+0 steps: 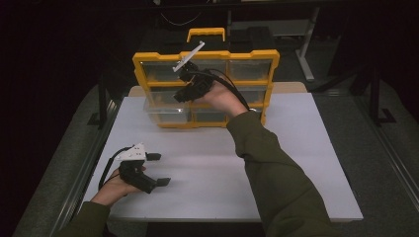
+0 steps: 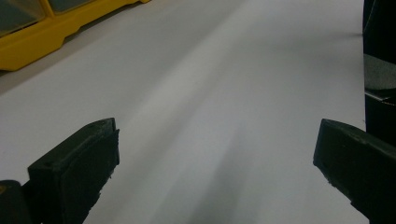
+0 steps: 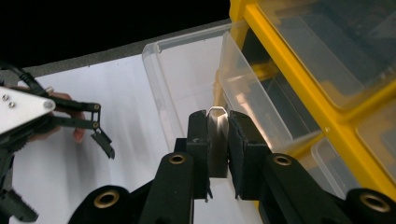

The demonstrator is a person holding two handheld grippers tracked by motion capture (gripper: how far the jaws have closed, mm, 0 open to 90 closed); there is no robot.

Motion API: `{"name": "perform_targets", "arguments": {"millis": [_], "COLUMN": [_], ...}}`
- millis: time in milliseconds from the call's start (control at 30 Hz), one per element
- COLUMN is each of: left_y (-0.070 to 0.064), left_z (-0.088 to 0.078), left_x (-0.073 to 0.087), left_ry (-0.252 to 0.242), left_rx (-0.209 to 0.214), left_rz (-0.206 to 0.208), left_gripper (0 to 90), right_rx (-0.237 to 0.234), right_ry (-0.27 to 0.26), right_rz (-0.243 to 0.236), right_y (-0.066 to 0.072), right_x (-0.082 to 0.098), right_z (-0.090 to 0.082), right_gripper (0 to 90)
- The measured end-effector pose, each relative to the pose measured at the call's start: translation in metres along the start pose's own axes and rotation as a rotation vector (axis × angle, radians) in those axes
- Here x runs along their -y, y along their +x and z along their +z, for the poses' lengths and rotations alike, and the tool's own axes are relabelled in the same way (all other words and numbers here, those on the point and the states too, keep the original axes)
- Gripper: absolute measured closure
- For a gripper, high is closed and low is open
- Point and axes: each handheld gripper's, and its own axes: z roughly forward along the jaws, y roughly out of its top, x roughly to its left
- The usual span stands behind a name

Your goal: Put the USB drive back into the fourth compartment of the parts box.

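A yellow organizer with clear drawers stands upright at the back of the white table. Its lower left clear drawer is pulled out toward me; in the right gripper view that drawer looks empty. My right gripper hovers in front of the organizer, above the pulled-out drawer. Its jaws are shut on a small pale translucent piece with a rounded top. My left gripper rests low at the table's front left, open, with nothing between its jaws.
The organizer's yellow base lies far off in the left gripper view, with bare white tabletop between. A yellow carry handle tops the organizer. Dark floor and table legs surround the table. My right forearm crosses the table's right half.
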Motion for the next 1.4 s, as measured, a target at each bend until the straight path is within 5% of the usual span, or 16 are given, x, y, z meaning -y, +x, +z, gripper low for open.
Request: {"name": "perform_targets", "arguments": {"millis": [267,500,1033,1400], "left_y": [0.000,0.001,0.001,0.000], "left_z": [0.000,-0.001,0.000,0.000], "left_x": [0.000,0.000,-0.001,-0.001], "left_ry": [-0.003,-0.002,-0.003,-0.003], "left_rx": [0.003,0.001,-0.003,-0.005], "left_rz": [-0.003,-0.008,-0.005,-0.004], "left_gripper": [0.0,0.0,0.0,0.0], "right_rx": [-0.010,0.009,0.047,0.072], "right_ry": [0.009,-0.006,-0.095,-0.117], "right_rz": [0.021,0.054,0.112,0.134], "right_y": [-0.001,-0.004,-0.004,0.001], "right_x": [-0.006,-0.003,0.036,0.071], "right_z": [0.016,0.014,-0.016,-0.031], "right_gripper": [76.7,63.0,37.2,28.3]}}
